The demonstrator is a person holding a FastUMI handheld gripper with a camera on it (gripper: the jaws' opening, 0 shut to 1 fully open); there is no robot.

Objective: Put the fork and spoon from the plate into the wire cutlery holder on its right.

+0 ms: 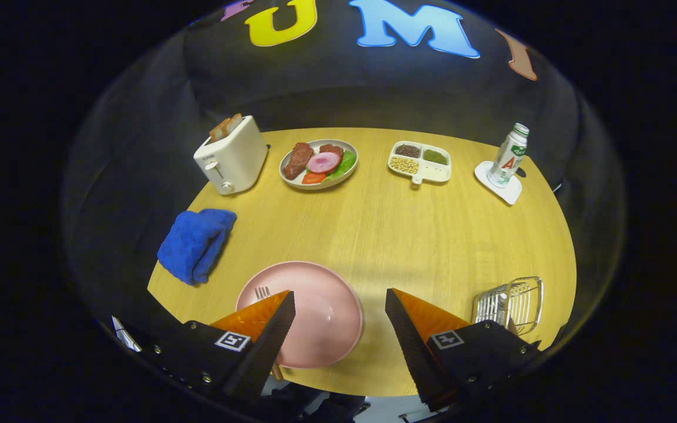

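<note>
Hovering low over the near edge of the round pale-wood table (409,235), tongs (340,320) spread wide and gripping nothing, both fingers (268,335) clear of every object. Sitting just ahead and partly under the left finger, the shallow round pink plate (315,314), mostly bare across its visible surface. Poking out from behind that finger, the tines of a silver metal fork (262,291), still lying on the plate; a short wooden-looking stub near the plate's near rim possibly being its handle, though too little showing to be sure. Standing to the right of the plate, just beyond the right finger, the silver wire cutlery holder (512,305), with something pale inside it, perhaps the spoon already delivered, but too blurred by the wires to confirm. Judging from this: fork remaining to be lifted and carried across, spoon either done or hidden beneath the left finger. Lying further out at the table's left edge, a crumpled blue cloth (195,244). Lining up along the far side, a white toaster with bread slices (231,154), a grey plate of meat and vegetables (318,163), a white divided dish of beans and grains (420,161), and a white bottle on a white coaster (507,157).
</note>
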